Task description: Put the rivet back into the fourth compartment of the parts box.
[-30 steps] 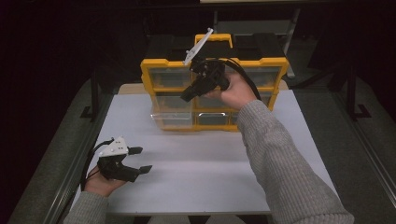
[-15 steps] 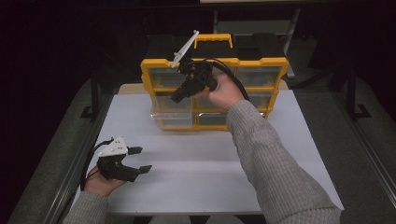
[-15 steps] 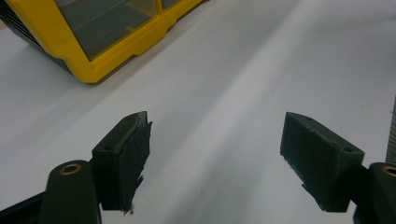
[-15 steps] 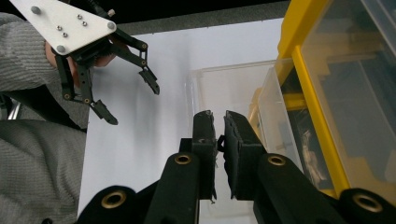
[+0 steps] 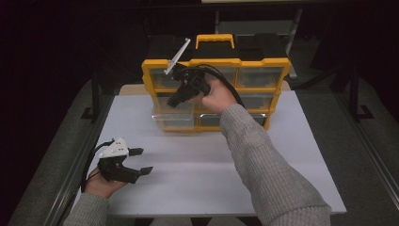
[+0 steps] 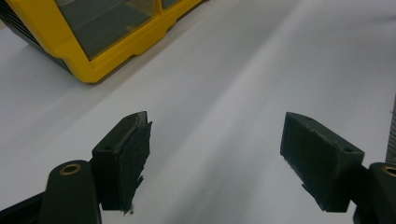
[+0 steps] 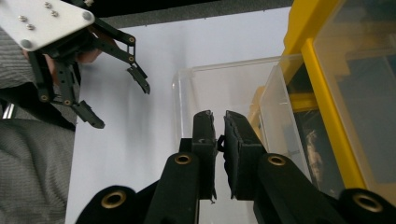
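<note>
A yellow organizer (image 5: 216, 62) with clear drawers stands at the back of the white table (image 5: 197, 165). Its lower left drawer (image 5: 174, 120) is pulled out, and it looks empty in the right gripper view (image 7: 224, 79). My right gripper (image 5: 172, 102) points down over that drawer, just in front of the organizer's face. Its jaws (image 7: 219, 116) are shut, with a thin slit and a dark speck between them. My left gripper (image 5: 145, 160) rests low at the near left of the table, open and empty (image 6: 215, 128). The right gripper view also catches it (image 7: 120, 105).
The organizer has a black and yellow carry handle (image 5: 215, 39) on top, and its corner (image 6: 70, 51) lies ahead of my left gripper. Metal rails (image 5: 75, 165) run along the table's left and right sides. White tabletop stretches between the drawer and the near edge.
My right gripper has moved left and slightly down along the organizer's face, ending over the pulled-out drawer. The left gripper has stayed where it was.
</note>
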